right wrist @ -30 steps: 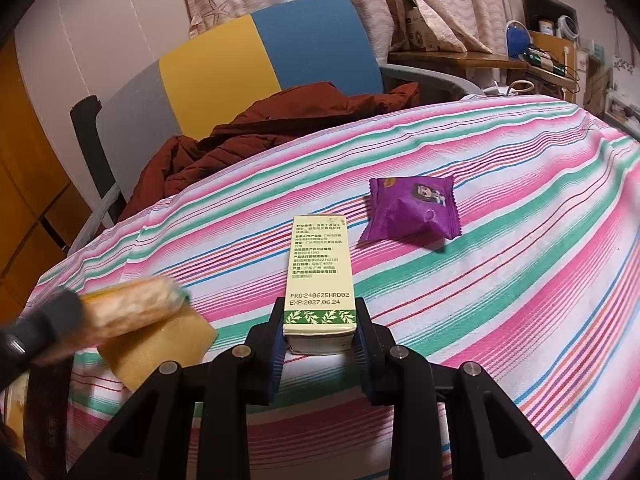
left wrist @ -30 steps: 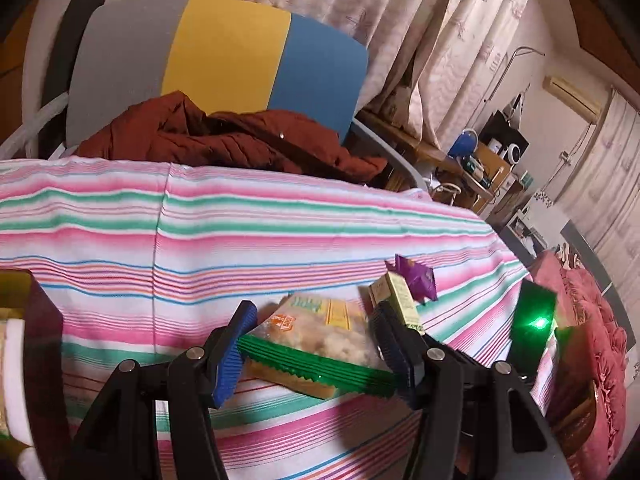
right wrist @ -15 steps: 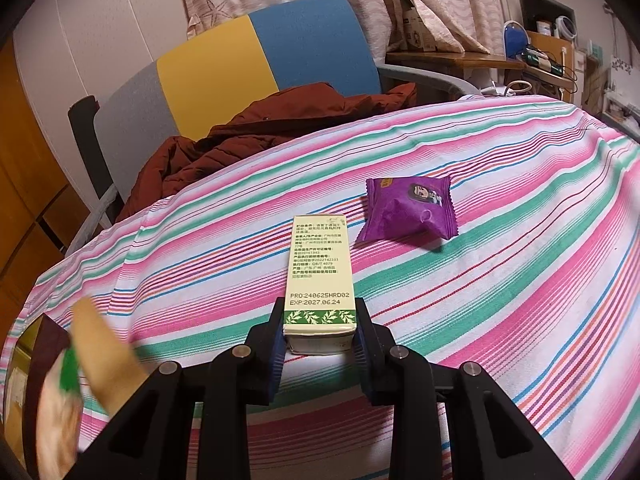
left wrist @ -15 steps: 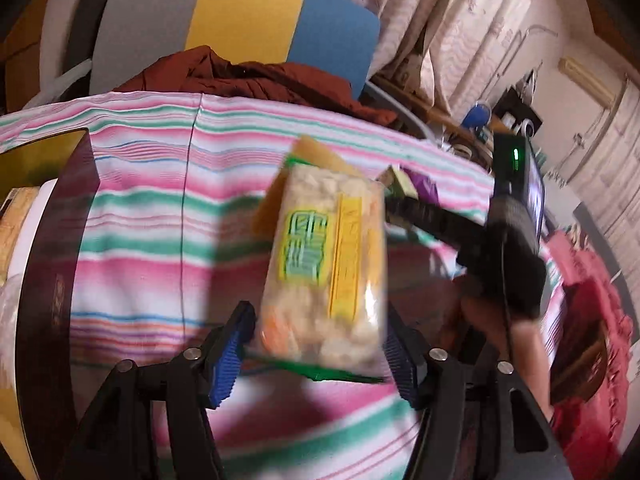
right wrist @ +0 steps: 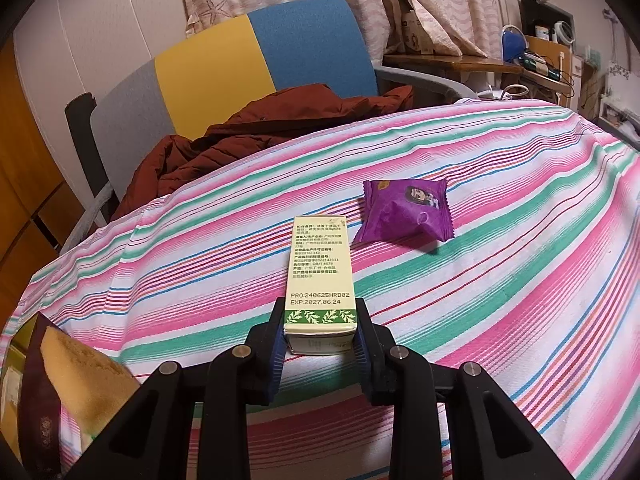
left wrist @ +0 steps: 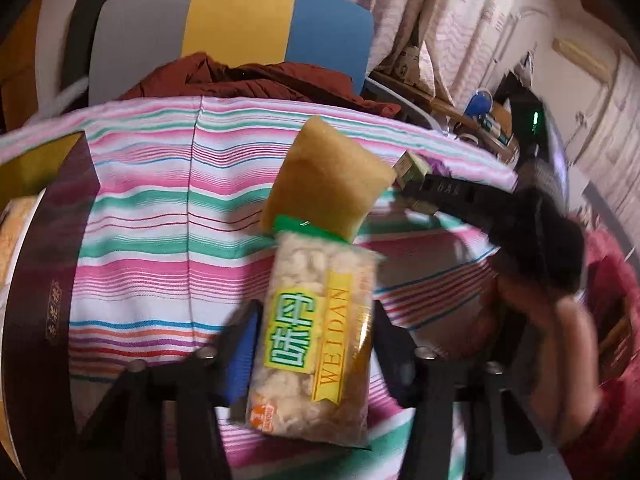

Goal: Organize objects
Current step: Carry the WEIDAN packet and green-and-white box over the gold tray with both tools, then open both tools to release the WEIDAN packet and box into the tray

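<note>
- The left gripper (left wrist: 316, 344), its black jaws with blue pads low in the left wrist view, has a clear plastic snack packet (left wrist: 316, 336) of pale puffed pieces, with green and yellow label, standing between its jaws; the jaws are closing, but blur hides whether the pads press the packet.
- A tan, sponge-like slab (left wrist: 332, 188) sticks out beyond the packet's green top edge, above the striped cloth.
- The right gripper (right wrist: 320, 338) is clamped narrowly on the near end of a cream cardboard carton (right wrist: 320, 276) with green leaf band and printed date, which lies lengthwise on the pink, green and white striped tablecloth (right wrist: 520, 280), towards the middle of the surface.
- A dark brown box (left wrist: 44, 300) with a white inner rim sits at the surface's left edge; what it holds cannot be made out.
- A purple foil sachet (right wrist: 406, 212) rests just beyond and to the right of the carton, apart from it.
- Behind the far edge a rust-brown padded jacket (right wrist: 256, 136) lies heaped on a chair with grey, yellow and blue back (right wrist: 248, 64).
</note>
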Tool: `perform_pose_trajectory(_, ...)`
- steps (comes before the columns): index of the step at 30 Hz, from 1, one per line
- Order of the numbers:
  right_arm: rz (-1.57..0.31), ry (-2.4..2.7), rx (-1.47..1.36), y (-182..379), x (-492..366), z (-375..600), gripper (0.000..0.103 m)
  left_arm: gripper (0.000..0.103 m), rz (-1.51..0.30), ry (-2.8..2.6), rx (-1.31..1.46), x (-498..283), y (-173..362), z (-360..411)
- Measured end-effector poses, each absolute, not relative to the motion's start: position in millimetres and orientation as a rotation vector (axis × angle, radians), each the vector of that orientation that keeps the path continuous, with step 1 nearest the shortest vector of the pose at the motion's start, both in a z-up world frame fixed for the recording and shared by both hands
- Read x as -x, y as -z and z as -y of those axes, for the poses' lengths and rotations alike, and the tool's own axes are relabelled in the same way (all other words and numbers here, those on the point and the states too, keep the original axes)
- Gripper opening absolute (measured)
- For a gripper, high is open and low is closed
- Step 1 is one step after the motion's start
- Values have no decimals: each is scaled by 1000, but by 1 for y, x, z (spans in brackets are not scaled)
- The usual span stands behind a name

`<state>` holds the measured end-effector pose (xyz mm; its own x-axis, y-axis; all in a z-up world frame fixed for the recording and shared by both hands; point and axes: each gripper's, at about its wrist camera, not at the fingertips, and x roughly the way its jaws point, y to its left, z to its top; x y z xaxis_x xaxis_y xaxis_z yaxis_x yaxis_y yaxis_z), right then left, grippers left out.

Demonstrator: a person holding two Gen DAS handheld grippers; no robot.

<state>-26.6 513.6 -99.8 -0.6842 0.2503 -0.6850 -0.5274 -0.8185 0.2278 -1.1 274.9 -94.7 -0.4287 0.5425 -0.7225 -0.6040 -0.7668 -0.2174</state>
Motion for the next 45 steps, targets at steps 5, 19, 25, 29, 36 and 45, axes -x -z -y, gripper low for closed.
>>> perform_pose_trajectory(5,-544,-2488,887,95,20,-508,30,48,-88,-2202,1031,-6,96,-270)
perform_pose_trajectory(19,-418,-2568,795,77,-8,-475,30,47,33,-2137,969,-24,76,-245)
perform_pose_trajectory(25,-440,-2598,759,73,-28,-464,30,47,101,-2119,905,-35,53,-222)
perform_pose_trajectory(29,-454,-2637,764,67,-39,-450,30,47,154,-2136,874,-33,38,-200)
perform_pose_trajectory(36,-459,-2771,809,56,-44,-398,30,47,260,-2221,846,-7,13,-156)
perform_pose_trajectory(45,-443,-2992,912,34,-19,-314,30,48,342,-2374,882,58,1,-96)
